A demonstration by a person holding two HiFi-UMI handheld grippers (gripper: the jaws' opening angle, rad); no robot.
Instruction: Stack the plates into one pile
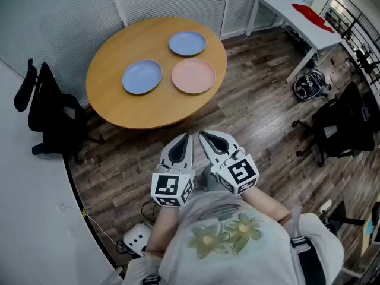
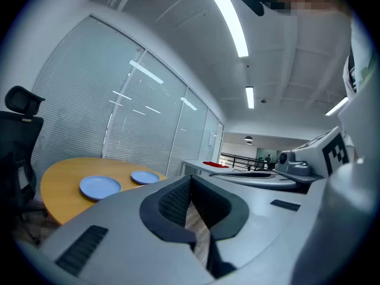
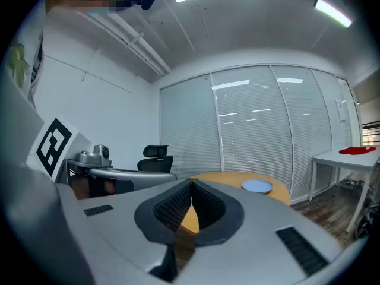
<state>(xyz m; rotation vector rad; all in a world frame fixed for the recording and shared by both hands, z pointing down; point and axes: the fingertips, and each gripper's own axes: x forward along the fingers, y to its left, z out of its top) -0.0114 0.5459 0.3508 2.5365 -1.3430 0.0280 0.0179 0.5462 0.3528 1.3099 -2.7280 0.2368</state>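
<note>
While you stand back from the round table (image 1: 122, 113), three plates lie unstacked on it: blue plate (image 1: 142, 76) at its left, second blue plate (image 1: 187, 43) at its far edge, pink plate (image 1: 193, 75) just beside both. Short of the table, your left gripper (image 1: 188, 137) and right gripper (image 1: 202, 135) are both pinched closed on nothing. The left cube (image 1: 173, 188) and right cube (image 1: 240, 174) show black-and-white square markers.

Open floor (image 1: 237, 117) fronts the table (image 1: 113, 105); chair (image 1: 50, 114) left

Left gripper view: my left gripper (image 2: 190, 183) blocks the pink plate (image 1: 193, 75) (only 2 blue plates (image 2: 100, 187) show). Red thing (image 1: 313, 15) on white desk (image 1: 276, 5), too small to ID.
</note>
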